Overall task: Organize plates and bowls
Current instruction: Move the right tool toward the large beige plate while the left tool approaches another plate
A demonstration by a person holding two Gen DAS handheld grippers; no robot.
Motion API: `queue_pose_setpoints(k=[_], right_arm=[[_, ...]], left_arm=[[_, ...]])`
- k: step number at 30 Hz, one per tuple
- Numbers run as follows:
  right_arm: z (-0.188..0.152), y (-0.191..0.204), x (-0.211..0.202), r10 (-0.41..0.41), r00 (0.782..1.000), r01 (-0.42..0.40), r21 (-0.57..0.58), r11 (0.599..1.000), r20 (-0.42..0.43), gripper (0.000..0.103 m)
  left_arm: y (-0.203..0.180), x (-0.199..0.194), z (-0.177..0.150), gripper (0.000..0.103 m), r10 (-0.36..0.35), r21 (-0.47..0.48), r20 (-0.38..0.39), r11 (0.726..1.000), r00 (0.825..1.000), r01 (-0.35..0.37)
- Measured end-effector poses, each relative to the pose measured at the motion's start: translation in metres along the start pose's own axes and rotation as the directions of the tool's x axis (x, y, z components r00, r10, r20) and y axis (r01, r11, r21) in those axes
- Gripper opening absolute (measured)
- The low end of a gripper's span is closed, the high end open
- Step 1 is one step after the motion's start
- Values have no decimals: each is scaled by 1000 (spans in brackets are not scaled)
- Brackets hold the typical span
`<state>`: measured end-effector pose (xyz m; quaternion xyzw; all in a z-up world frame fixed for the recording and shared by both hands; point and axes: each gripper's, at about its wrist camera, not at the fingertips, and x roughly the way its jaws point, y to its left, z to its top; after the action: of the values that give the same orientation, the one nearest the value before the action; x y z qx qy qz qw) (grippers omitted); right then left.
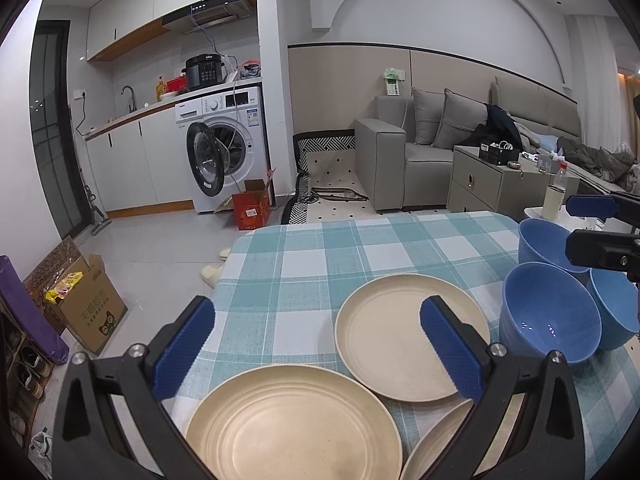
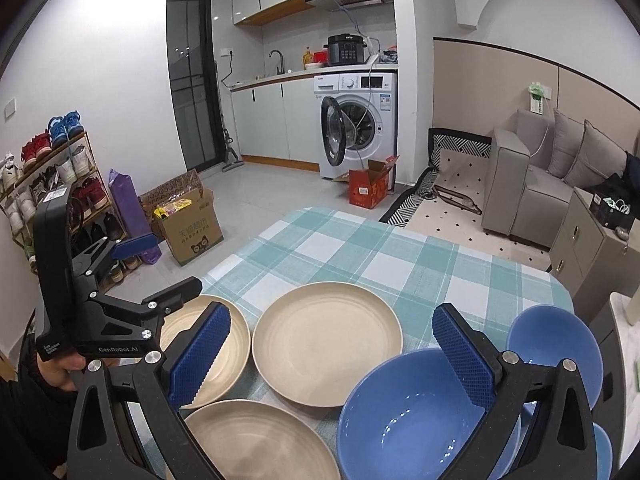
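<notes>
Both fisheye views sit low and close over the table (image 1: 320, 248) with its teal-and-white checked cloth, looking across it toward the white front-loading washing machine (image 1: 224, 148). The left view faces further right, toward the grey fabric sofa (image 1: 420, 152). Both share the cream round plates (image 2: 327, 343) and blue bowls (image 2: 416, 412).

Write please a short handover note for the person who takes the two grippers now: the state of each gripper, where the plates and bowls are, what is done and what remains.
Left gripper: open, empty, above the nearest beige plate.
Right gripper: open, empty, above the nearest blue bowl.
Three beige plates lie separately on the checked tablecloth; the far plate is in the middle.
Three blue bowls stand together at the right; whether they touch is unclear.
Done: nothing stacked.
Left: stack the plates, nest the bowls.
</notes>
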<state>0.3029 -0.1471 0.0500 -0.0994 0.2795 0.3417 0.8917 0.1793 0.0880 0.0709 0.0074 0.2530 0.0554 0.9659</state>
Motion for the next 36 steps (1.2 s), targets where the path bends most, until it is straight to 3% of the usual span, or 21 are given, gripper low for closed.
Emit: queue_pose_setpoints(k=[20, 36], right_arm=[[24, -30, 81, 10, 984, -8, 9, 1000, -178, 103], [13, -57, 148, 10, 927, 4, 36, 999, -375, 103]], left_arm=[[9, 55, 11, 103, -2, -20, -112, 1000, 994, 0], [1, 109, -1, 103, 2, 3, -260, 1000, 966, -1]])
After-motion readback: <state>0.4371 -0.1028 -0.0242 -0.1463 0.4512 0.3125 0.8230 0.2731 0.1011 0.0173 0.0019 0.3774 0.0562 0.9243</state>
